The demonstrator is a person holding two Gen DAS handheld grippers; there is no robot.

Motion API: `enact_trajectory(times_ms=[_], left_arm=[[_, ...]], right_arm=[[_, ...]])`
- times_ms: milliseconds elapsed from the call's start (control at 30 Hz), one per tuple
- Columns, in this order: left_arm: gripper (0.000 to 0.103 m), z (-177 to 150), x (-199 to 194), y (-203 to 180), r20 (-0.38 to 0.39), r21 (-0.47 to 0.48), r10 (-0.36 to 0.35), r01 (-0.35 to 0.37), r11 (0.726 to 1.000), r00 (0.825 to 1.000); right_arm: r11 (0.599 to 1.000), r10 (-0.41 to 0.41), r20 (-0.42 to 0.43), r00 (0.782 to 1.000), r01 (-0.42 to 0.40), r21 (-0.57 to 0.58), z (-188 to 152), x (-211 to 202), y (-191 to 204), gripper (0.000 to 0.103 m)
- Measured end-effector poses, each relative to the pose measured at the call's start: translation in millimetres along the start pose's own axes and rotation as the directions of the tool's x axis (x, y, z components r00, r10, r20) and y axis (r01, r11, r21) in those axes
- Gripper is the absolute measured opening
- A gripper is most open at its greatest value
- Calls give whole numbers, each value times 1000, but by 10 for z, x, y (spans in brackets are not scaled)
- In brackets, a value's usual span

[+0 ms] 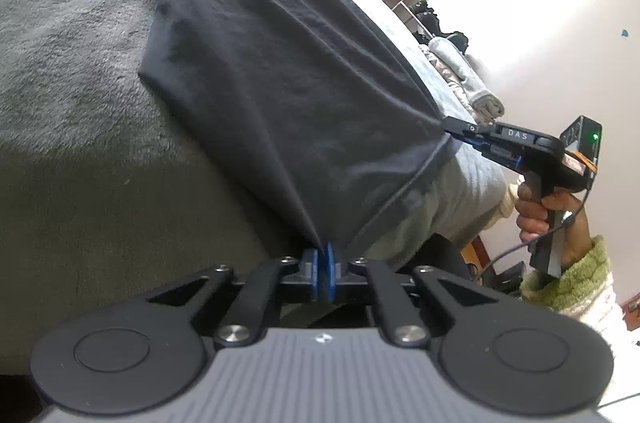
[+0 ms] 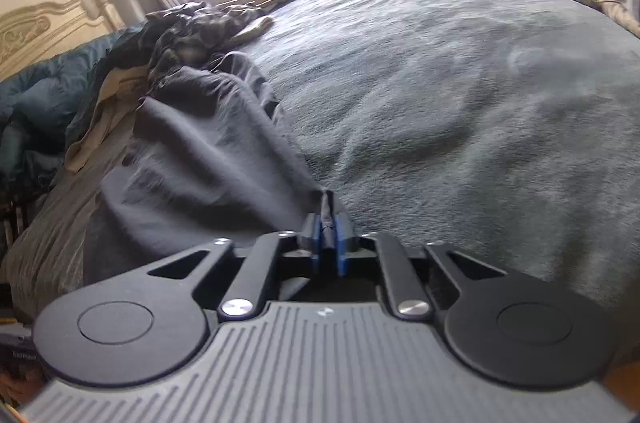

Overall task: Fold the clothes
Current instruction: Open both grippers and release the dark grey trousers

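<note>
Both claws, left claw (image 1: 322, 257) and right claw (image 2: 328, 223), pinch seemingly smooth dark garment (image 1: 280, 71).

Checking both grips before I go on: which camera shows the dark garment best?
The left wrist view. There the dark garment is stretched between the left gripper and the right gripper, both pinching its edge. The right wrist view shows only a bunched stretch running from its own jaws toward a clothes pile.

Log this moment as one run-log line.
step: spreading dark garment | left tool: shut on hem | right tool: shut on other corner | surface: grey blanket
</note>
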State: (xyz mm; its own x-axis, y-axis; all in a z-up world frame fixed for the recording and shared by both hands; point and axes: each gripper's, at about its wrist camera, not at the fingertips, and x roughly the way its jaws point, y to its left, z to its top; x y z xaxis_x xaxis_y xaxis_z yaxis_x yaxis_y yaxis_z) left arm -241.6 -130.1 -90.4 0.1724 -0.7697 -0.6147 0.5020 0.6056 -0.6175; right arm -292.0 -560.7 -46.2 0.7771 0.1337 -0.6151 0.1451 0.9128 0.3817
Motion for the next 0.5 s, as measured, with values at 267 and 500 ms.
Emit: enact_trajectory(times_ms=[267,500], left_arm=[[32,27,-583,140,157,44,40,-48,998,987],[35,314,-796,407,318,-54,127,-116,992,940]], right_arm=[[992,-85,134,987,97,-80,52,-374,349,23],[925,94,89,992,-54,-375,-116,-114,1444,26]])
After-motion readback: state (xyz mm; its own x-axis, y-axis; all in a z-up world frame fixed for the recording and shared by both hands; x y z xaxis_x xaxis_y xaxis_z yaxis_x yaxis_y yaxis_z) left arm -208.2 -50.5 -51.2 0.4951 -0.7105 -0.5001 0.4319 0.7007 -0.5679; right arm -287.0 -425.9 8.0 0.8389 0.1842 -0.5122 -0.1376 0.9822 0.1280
